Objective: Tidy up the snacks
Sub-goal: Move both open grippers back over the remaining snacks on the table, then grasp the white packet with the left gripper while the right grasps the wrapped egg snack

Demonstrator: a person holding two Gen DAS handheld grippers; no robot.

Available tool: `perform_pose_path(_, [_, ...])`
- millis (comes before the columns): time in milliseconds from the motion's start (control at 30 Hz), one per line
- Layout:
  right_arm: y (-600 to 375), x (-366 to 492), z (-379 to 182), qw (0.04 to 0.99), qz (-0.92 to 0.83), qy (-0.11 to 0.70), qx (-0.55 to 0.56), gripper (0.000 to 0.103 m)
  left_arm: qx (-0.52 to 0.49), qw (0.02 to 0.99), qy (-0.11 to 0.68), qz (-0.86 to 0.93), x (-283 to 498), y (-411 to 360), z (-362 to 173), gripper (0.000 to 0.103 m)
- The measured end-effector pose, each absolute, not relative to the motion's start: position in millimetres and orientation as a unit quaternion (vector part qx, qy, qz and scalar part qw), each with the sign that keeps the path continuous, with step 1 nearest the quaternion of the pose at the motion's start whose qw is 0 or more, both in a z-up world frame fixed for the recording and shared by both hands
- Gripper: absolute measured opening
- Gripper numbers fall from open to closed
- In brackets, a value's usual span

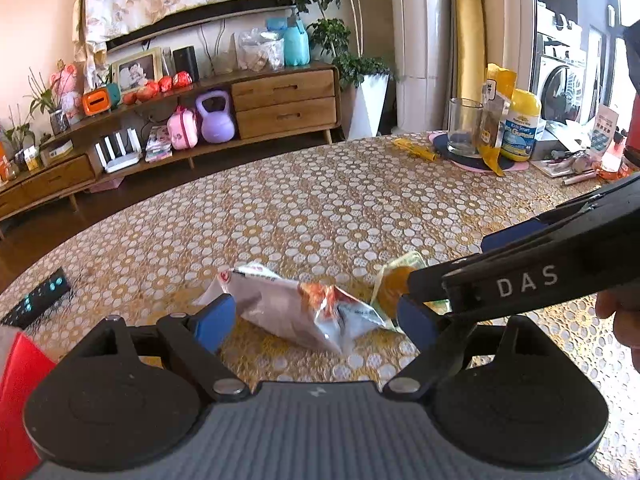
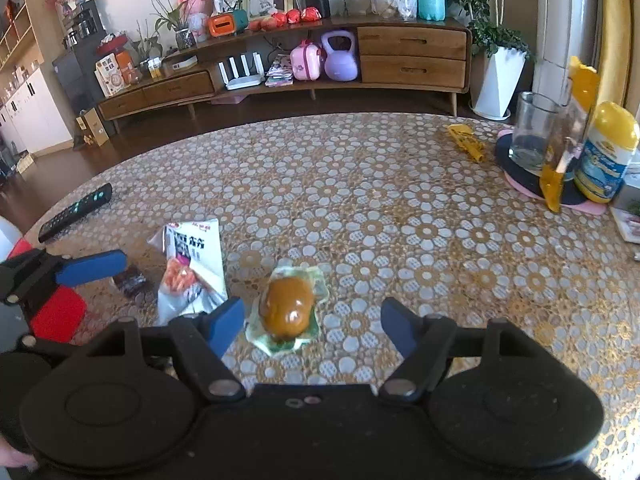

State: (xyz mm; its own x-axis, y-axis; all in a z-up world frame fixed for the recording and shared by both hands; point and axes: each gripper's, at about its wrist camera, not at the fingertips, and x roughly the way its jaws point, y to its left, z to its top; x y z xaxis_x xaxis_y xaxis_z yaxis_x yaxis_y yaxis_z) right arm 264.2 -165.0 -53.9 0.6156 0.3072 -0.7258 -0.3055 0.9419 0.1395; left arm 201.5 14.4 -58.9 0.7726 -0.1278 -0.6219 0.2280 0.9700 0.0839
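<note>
A white and silver snack packet (image 1: 304, 312) lies crumpled on the flowered tablecloth (image 1: 320, 208). My left gripper (image 1: 316, 320) stands open around it, one blue pad on each side, neither pressing. To its right lies a brown snack sealed in clear wrap (image 2: 286, 308), between the spread pads of my open right gripper (image 2: 314, 326). In the left wrist view the right gripper (image 1: 448, 260) reaches in from the right over that brown snack (image 1: 390, 292). In the right wrist view the white packet (image 2: 196, 268) lies left of the brown snack, with a blue finger (image 2: 92, 266) of my left gripper beside it.
A small dark packet (image 2: 130, 280) lies left of the white packet, and a black remote (image 2: 76, 212) sits near the table's left edge. At the far right stand a glass (image 2: 534, 136), a yellow pouch (image 2: 560, 172) and a yellow-capped bottle (image 2: 608, 156). A yellow wrapper (image 2: 466, 142) lies nearby.
</note>
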Motion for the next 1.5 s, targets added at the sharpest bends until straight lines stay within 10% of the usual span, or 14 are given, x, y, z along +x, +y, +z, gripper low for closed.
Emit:
perform_pose_path(367, [-166, 280, -58, 0.9, 0.162, 0.405, 0.011, 0.076, 0.044, 0.938, 0.334, -0.082, 226, 23, -68, 0.088])
perform_pose_path(500, [-164, 283, -60, 0.899, 0.164, 0.406, 0.01, 0.076, 0.024, 0.932, 0.349, -0.094, 229, 29, -73, 0.061])
perform_pose_path(900, [-147, 286, -67, 0.893, 0.172, 0.415, 0.008, 0.076, 0.026, 0.929, 0.35, -0.12, 220, 37, -73, 0.024])
perform_pose_path(1133, [-145, 285, -70, 0.891, 0.169, 0.421, 0.011, 0.075, 0.031, 0.93, 0.345, -0.123, 210, 41, -69, 0.019])
perform_pose_path(1500, [-127, 280, -85, 0.895, 0.153, 0.415, -0.053, 0.039, 0.037, 0.934, 0.335, -0.122, 195, 42, -66, 0.018])
